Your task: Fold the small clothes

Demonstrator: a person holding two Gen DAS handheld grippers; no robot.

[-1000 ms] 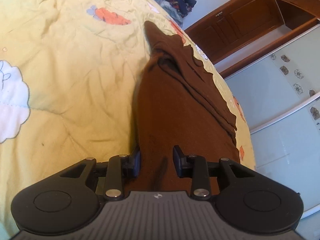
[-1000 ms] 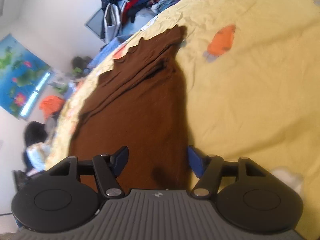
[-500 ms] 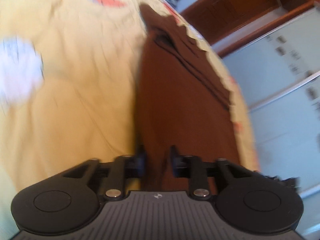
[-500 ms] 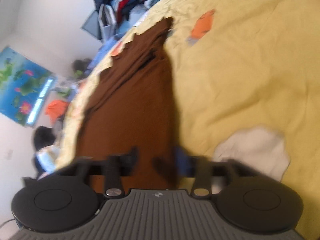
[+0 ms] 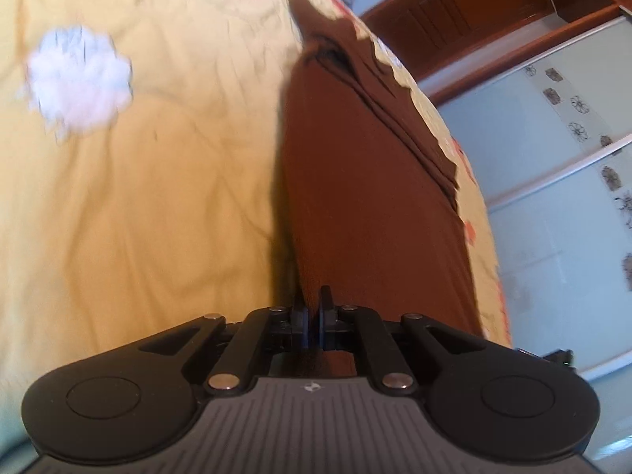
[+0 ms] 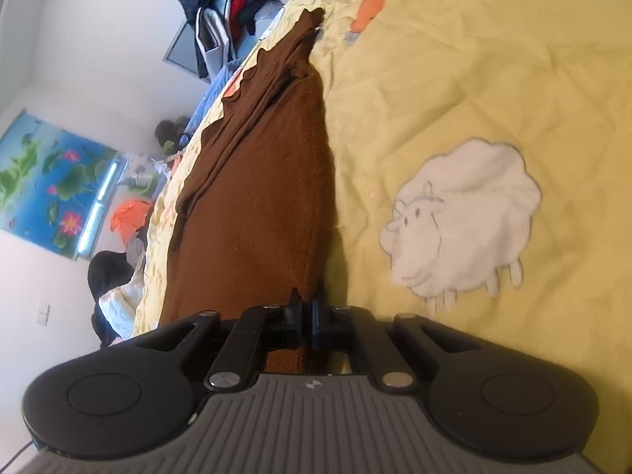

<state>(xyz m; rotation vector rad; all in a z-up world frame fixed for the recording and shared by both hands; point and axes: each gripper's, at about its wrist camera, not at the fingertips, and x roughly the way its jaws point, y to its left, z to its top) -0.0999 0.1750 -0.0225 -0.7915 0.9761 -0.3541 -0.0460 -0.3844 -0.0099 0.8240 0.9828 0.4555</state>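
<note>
the left gripper (image 5: 312,312) is pinching the brown garment (image 5: 367,205) at its near edge, jaws closed on the cloth. the right gripper (image 6: 306,312) is doing likewise. the garment is lying along the yellow bedspread (image 6: 454,91), whose bare fabric is stretching wide beside it.

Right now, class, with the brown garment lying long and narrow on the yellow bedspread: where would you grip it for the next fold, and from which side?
Grip the brown garment at its near end, one corner each, coming in low from that end. It lies as a long strip running away, so that edge can be carried towards the far end. The left gripper and the right gripper are already shut on it there, above the bedspread.
</note>
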